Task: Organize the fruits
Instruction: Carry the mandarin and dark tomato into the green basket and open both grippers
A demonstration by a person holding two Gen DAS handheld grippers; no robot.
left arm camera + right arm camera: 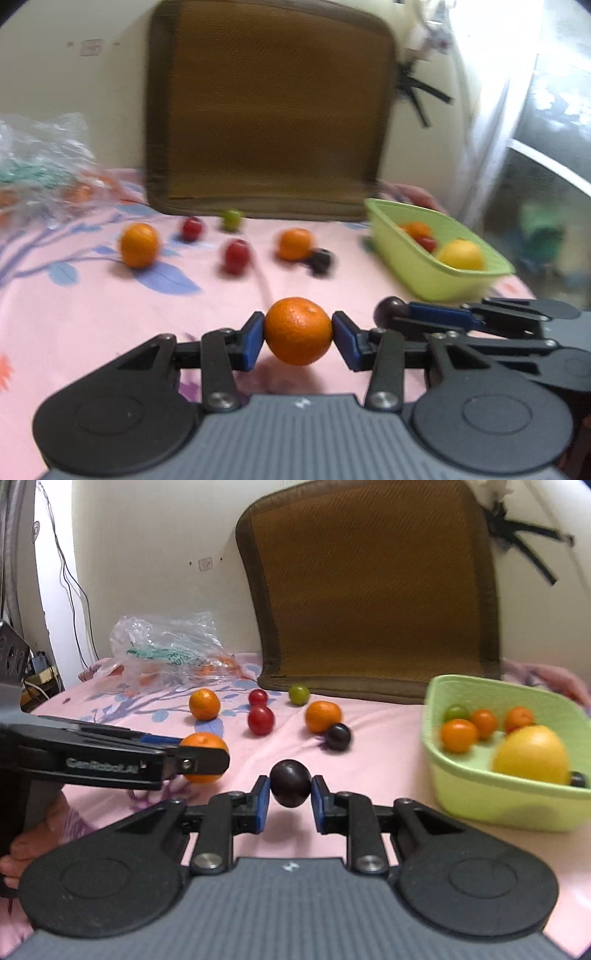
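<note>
Left gripper (298, 332) clamped an orange (298, 331) above the pink bedsheet (110, 314); right gripper (290, 792) pinched a dark plum (290, 782), the green basket (491, 797) near the bed's right edge.

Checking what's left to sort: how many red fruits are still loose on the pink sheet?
2: one red fruit near the brown cushion, a larger one just in front of it. Another may be hidden in the basket.
</note>
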